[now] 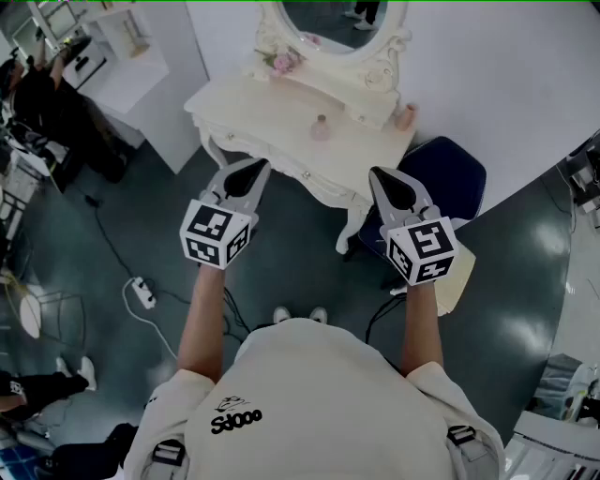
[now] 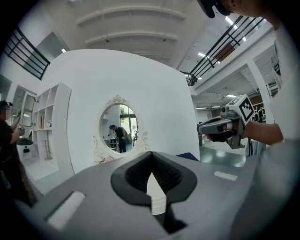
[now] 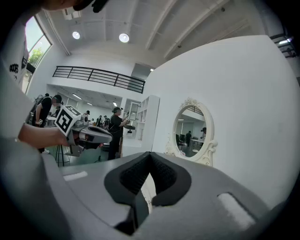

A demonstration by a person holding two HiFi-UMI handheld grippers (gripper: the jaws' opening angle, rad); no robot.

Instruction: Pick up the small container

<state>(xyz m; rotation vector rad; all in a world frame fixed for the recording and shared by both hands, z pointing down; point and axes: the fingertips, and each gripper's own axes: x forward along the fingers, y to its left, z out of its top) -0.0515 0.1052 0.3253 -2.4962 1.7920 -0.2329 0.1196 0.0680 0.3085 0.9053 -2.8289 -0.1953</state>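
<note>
A small pink container stands on the cream vanity table, near its middle. A second small pinkish pot sits at the table's right end. I hold both grippers up in the air in front of the table, short of its front edge. My left gripper is shut with nothing in it. So is my right gripper. Neither gripper view shows the container; the jaws' bodies hide the tabletop.
An oval mirror with pink flowers beside it backs the table. A dark blue chair stands at the table's right. A white shelf unit is at the left. A power strip and cable lie on the floor.
</note>
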